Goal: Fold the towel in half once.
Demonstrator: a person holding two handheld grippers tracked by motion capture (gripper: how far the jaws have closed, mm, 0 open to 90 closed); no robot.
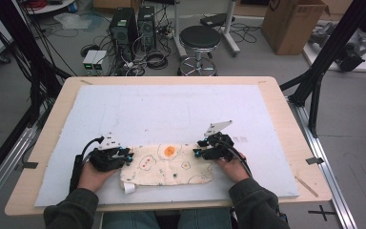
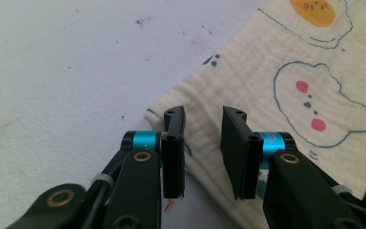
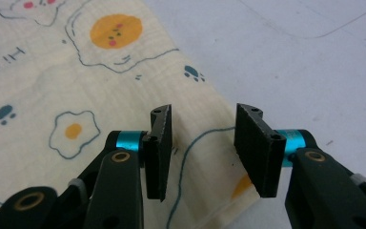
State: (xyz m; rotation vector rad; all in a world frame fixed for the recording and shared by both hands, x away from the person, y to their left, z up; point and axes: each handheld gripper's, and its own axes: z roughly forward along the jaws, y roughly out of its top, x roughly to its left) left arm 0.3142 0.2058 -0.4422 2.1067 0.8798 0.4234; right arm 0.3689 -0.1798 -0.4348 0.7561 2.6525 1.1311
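A pale wooden table (image 1: 286, 114) with rounded corners carries one large white foam-like mat (image 1: 171, 109), matt and speckled with small dark marks. On the mat's near edge, centred between the person's two hands, lies one cream cloth (image 1: 167, 164), a soft crinkled muslin folded into a rough rectangle. It is printed with thin blue outlines of cloud-like animal shapes with pink cheeks, fried eggs with orange yolks, small teal paw prints, and one solid orange round face. A small white tab (image 1: 129, 188) sticks out at its near left corner.

One left gripper (image 1: 125, 155) sits at the cloth's left end; in the left gripper view its two flat black jaws stand spread apart over the cloth's corner edge (image 2: 205, 129), nothing between them. One right gripper (image 1: 199, 148) sits at the cloth's right end; in the right gripper view (image 3: 202, 143) its ribbed black jaws are likewise spread, straddling the cloth's edge above a blue stitched line, pinching nothing. Each gripper has blue metal collars and brass-coloured pivots, and a grey three-cornered plate on top
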